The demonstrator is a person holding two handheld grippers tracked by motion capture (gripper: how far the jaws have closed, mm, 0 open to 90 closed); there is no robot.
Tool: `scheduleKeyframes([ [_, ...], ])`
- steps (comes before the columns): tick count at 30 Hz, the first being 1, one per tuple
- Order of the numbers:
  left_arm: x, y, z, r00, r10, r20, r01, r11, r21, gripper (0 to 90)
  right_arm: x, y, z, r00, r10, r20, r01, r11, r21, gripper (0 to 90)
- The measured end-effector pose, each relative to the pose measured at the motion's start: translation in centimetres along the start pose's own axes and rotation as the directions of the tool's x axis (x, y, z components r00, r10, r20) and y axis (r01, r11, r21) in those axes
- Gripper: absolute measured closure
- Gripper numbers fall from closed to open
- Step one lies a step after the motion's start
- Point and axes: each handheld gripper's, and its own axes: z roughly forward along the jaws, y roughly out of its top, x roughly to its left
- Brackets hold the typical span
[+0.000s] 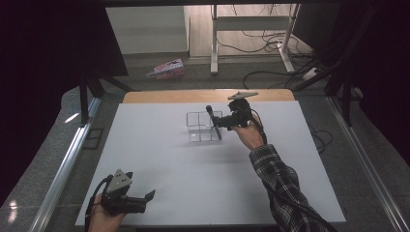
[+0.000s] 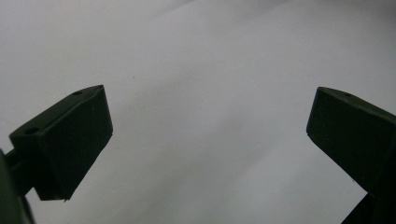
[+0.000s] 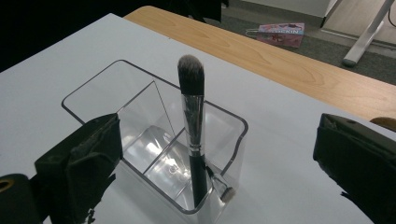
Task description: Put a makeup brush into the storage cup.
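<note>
Brush [image 3: 191, 126] stands upright in organizer [image 3: 84, 93] near the worktop's far edge, between the spread right claw [image 3: 215, 158]; left claw [image 2: 205, 140] spread, near corner.

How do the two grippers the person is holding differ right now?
The right gripper is reached out to the far side of the table beside the clear organizer holding a makeup brush; the left gripper sits near the table's front edge over bare white surface. Both have black jaws standing wide open, holding nothing.
</note>
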Motion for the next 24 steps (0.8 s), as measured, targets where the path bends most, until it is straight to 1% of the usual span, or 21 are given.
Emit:
scheduleKeyframes([
  [7, 0.0, 0.0, 0.0, 1.0, 0.001, -0.001, -0.001, 1.0, 0.001, 0.9, 0.0, 0.0, -0.5, 1.0, -0.002, -0.009, 0.002, 1.0, 0.001, 1.2],
  [12, 0.0, 0.0, 0.0, 1.0, 0.002, -0.001, -0.002, 1.0, -0.001, 0.9, 0.2, 0.1, -1.0, 0.9998, -0.014, -0.017, 0.014, 1.0, -0.005, 1.2],
  [17, 0.0, 0.0, 0.0, 1.0, 0.002, -0.001, -0.002, 1.0, 0.0, 0.9, 0.5, 0.2, -1.3, 0.9993, -0.019, -0.033, 0.019, 1.0, 0.005, 1.2],
  [24, 0.0, 0.0, 0.0, 1.0, -0.004, 0.001, 0.004, 1.0, -0.002, 0.6, 0.8, 0.1, -2.1, 0.9984, -0.029, -0.048, 0.03, 1.0, 0.004, 1.1],
])
